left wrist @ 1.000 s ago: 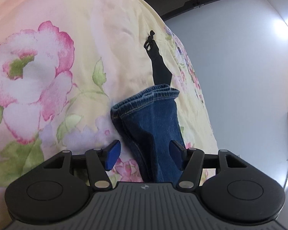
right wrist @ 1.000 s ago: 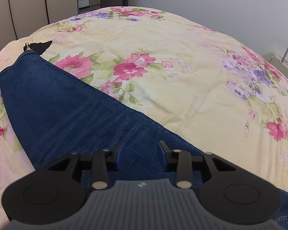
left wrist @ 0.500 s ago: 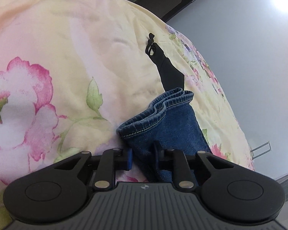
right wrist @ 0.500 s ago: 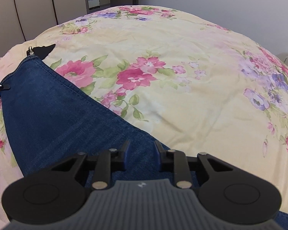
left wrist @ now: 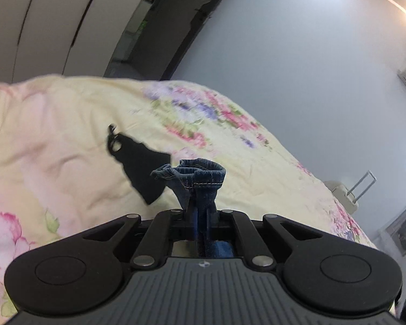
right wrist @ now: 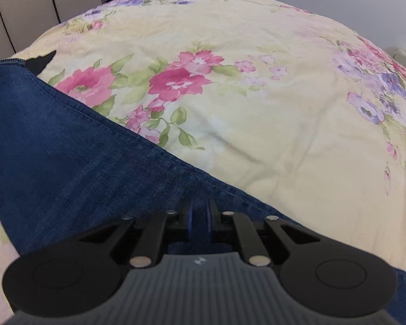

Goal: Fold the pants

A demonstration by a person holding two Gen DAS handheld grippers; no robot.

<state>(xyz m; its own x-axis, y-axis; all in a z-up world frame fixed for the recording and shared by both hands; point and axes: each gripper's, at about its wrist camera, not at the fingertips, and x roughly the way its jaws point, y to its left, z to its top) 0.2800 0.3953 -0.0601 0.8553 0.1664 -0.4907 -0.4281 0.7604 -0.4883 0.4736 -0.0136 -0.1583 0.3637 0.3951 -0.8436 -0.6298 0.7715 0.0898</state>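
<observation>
Claw status, left (left wrist: 201, 211): jaws have just been closing and now stand clamped on the hem (left wrist: 200, 174) of the jeans, which bunches up between the pads. A second ago that hem lay flat on the bed with the jaws wide on either side of it; it now hangs clear above the quilt (left wrist: 67, 146), and the view takes in wall and wardrobe where it earlier showed mostly bedding. Judgement: the leg end is secured and lifted.

Right claw (right wrist: 200, 214): jaws have also just been closing and are now pinched together on denim at the edge of the jeans (right wrist: 67, 157), where a second ago they stood apart over the same cloth. This claw stays low against the bed.

Jeans location: spread across the bed, running from the right claw toward the upper left of its view, the far end raised in the left claw.

Surroundings: a black cloth item with a clip (left wrist: 143, 159) lies on the quilt just beyond the hem. It appears untouched.

Assessment: both grips are set, so the fold can likely begin by carrying the hem over toward the held end. The black item could catch underneath.
</observation>
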